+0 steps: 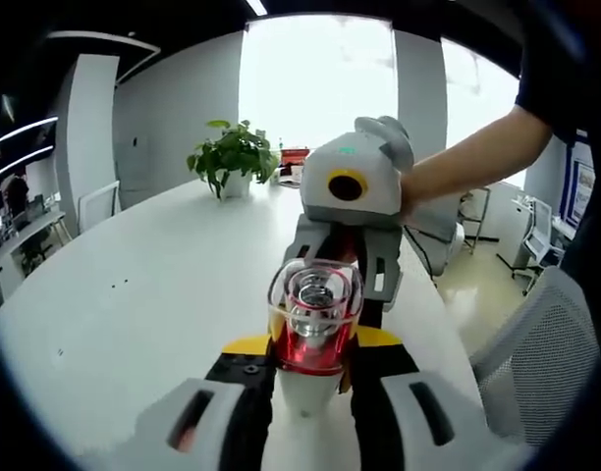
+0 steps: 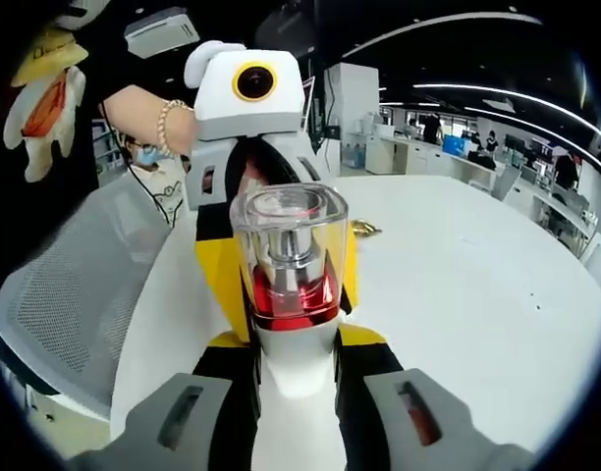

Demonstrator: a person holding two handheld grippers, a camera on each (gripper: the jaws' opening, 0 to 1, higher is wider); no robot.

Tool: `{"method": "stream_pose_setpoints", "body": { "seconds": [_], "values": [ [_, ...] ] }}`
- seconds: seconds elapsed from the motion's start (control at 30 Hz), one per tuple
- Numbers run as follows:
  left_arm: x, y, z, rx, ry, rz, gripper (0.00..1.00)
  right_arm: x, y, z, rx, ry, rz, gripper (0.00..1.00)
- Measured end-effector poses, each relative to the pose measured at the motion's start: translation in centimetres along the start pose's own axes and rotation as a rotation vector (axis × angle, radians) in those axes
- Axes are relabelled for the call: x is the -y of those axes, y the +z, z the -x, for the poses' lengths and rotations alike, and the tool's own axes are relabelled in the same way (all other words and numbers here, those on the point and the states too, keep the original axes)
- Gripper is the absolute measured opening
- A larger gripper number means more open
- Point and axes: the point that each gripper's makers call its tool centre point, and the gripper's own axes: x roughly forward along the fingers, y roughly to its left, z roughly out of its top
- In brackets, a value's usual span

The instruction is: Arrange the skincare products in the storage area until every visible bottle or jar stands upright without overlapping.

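Both grippers met on one bottle (image 1: 313, 329), frame centre.
Left gripper (image 1: 305, 378) and right gripper (image 2: 296, 363) probably both clamped its white body; keep it vertical, release one side first.

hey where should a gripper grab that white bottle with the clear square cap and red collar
Grip the white bottle with the clear square cap and red collar low on its white body, from opposite sides. The body is narrower and opaque; the clear cap looks slick and might pull off. Both the left gripper and right gripper flank it there.

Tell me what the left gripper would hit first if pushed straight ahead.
The left gripper already holds the clear-capped bottle; straight ahead, the right gripper facing it likely comes first, though depth is unclear.
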Motion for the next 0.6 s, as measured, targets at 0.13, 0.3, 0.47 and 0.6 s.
{"method": "stream_pose_setpoints", "body": {
  "seconds": [0.13,0.3,0.47,0.6],
  "values": [
    [0.1,0.1,0.0,0.001,0.003,0.005,0.30,0.0,-0.1,0.0,-0.011,-0.005,-0.017,0.28],
    [0.1,-1.4,-0.1,-0.058,0.013,-0.021,0.30,0.2,-1.2,0.0,-0.050,-0.032,-0.019,0.30],
    [0.3,-1.5,0.3,-0.060,0.018,-0.001,0.33,0.3,-1.0,0.1,-0.043,-0.058,-0.039,0.32],
    [0.1,-1.6,0.9,-0.074,0.035,0.005,0.39,0.1,-0.6,0.1,-0.040,-0.077,-0.050,0.37]
  ]
}}
